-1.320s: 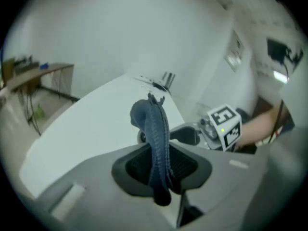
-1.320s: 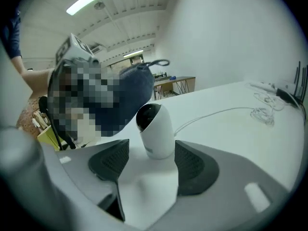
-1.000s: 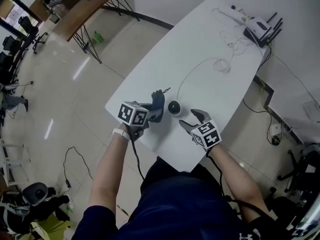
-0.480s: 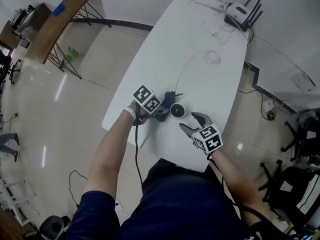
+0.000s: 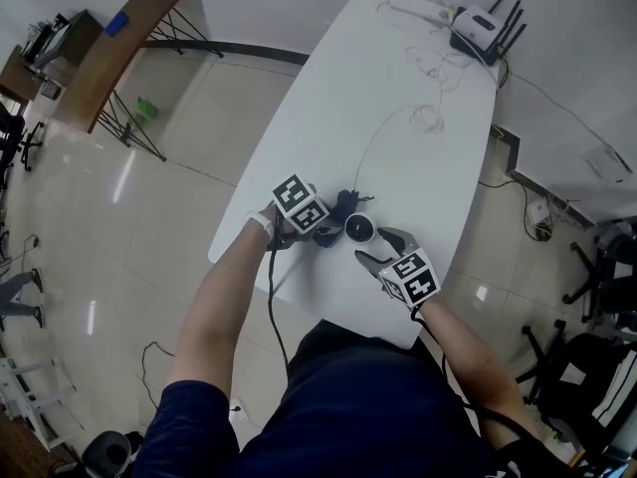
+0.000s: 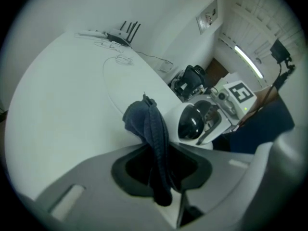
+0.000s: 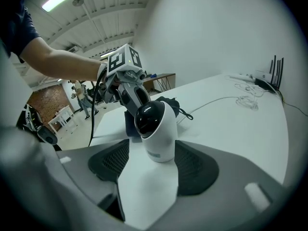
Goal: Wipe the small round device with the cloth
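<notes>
White table (image 5: 398,88): the task's thing stands nr the person's edge. R gripper (image 5: 371,244): jaws apart, straddling the small round device (image 7: 155,129) w/o clamping it, as far as the views show. L gripper (image 5: 328,229): jaws closed on the dark cloth (image 6: 149,124), which droops fwd just beside the device.

Device: upright, hard white shell, glossy black dome face. Prob light and slick, so likely to skid or tip under a wipe. Best hold is low on the white body, not the dome (smudges, may swivel). Cloth: soft, limp, bunched, gripped mid-fold; the loose end does the wiping. Thin cable (image 7: 211,104) trails off behind and could tug.
</notes>
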{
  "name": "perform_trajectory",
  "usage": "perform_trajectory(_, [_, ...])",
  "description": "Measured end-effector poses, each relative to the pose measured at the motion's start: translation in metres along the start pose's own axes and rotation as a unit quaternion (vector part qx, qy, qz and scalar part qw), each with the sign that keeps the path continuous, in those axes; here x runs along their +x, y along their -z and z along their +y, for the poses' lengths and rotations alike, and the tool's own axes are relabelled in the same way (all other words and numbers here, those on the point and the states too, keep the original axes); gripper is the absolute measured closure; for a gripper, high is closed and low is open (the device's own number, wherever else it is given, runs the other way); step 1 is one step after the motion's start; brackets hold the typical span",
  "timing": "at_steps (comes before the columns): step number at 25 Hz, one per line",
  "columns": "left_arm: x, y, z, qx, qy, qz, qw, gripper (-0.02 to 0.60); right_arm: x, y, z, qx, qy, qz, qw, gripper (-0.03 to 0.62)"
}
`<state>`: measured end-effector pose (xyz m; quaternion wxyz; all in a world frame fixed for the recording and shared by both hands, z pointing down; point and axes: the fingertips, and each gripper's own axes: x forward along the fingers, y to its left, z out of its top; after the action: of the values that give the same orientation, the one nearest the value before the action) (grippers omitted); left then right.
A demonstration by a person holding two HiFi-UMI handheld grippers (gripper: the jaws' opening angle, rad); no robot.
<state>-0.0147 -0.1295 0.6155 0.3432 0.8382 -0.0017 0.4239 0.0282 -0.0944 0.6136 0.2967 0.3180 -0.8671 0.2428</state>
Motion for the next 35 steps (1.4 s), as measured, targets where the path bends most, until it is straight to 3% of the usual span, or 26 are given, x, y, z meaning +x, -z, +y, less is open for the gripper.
perform_trajectory(3, [-0.008,-0.006,-0.005,0.007,-0.018,-0.012,0.9997,0.492,0.0,-0.001,0.001,-0.002,-0.01,0.001,1.0,0.292])
perform_trajectory(7, [-0.026,-0.022,-0.021,0.062,-0.078,-0.025,0.9948,0.491,-0.001,0.0,-0.001,-0.01,-0.017,0.003,1.0,0.295])
perform_trajectory(9, [-0.034,-0.027,-0.029,0.096,-0.118,-0.027,0.9881,0.491,-0.002,-0.001,-0.001,-0.015,-0.019,0.003,1.0,0.298])
perform_trajectory(12, [-0.04,-0.035,-0.039,0.155,-0.19,-0.019,0.9692,0.491,-0.002,-0.001,-0.001,-0.018,-0.025,0.001,1.0,0.299])
perform_trajectory(15, [-0.034,-0.034,-0.056,0.237,-0.254,0.028,0.9373,0.491,-0.001,-0.001,-0.001,-0.019,-0.031,0.002,0.999,0.299])
perform_trajectory(17, [-0.028,-0.029,-0.066,0.297,-0.296,0.071,0.9048,0.491,0.0,-0.001,0.001,-0.023,-0.034,0.003,0.999,0.299])
perform_trajectory(21, [-0.021,-0.023,-0.07,0.391,-0.378,0.133,0.8285,0.492,0.002,-0.001,0.003,-0.033,-0.038,0.006,0.999,0.304])
perform_trajectory(22, [-0.019,-0.023,-0.072,0.397,-0.387,0.133,0.8216,0.492,0.003,0.0,0.002,-0.033,-0.039,0.007,0.999,0.304])
perform_trajectory(23, [-0.016,-0.024,-0.076,0.386,-0.385,0.119,0.8297,0.492,0.003,0.001,0.001,-0.033,-0.041,0.008,0.999,0.304])
perform_trajectory(24, [-0.014,-0.026,-0.08,0.356,-0.372,0.09,0.8525,0.492,0.002,0.002,0.001,-0.031,-0.042,0.009,0.999,0.304])
perform_trajectory(26, [-0.021,-0.029,-0.083,0.251,-0.332,-0.001,0.9094,0.492,0.001,0.002,0.0,-0.024,-0.044,0.008,0.999,0.304])
perform_trajectory(27, [-0.031,-0.03,-0.08,0.195,-0.315,-0.046,0.9278,0.492,0.0,0.001,0.0,-0.021,-0.044,0.008,0.999,0.304])
perform_trajectory(28, [-0.043,-0.03,-0.073,0.149,-0.303,-0.081,0.9376,0.492,-0.001,0.001,0.001,-0.016,-0.044,0.007,0.999,0.304])
perform_trajectory(30, [-0.064,-0.027,-0.053,0.1,-0.289,-0.115,0.9451,0.491,-0.001,-0.001,0.001,-0.008,-0.044,0.003,0.999,0.304])
perform_trajectory(33, [-0.069,-0.025,-0.018,0.081,-0.233,-0.111,0.9628,0.491,-0.003,-0.003,0.001,0.009,-0.044,-0.002,0.999,0.309])
perform_trajectory(35, [-0.059,-0.023,0.002,0.085,-0.193,-0.072,0.9748,0.489,-0.006,-0.004,0.003,0.018,-0.043,-0.005,0.999,0.309])
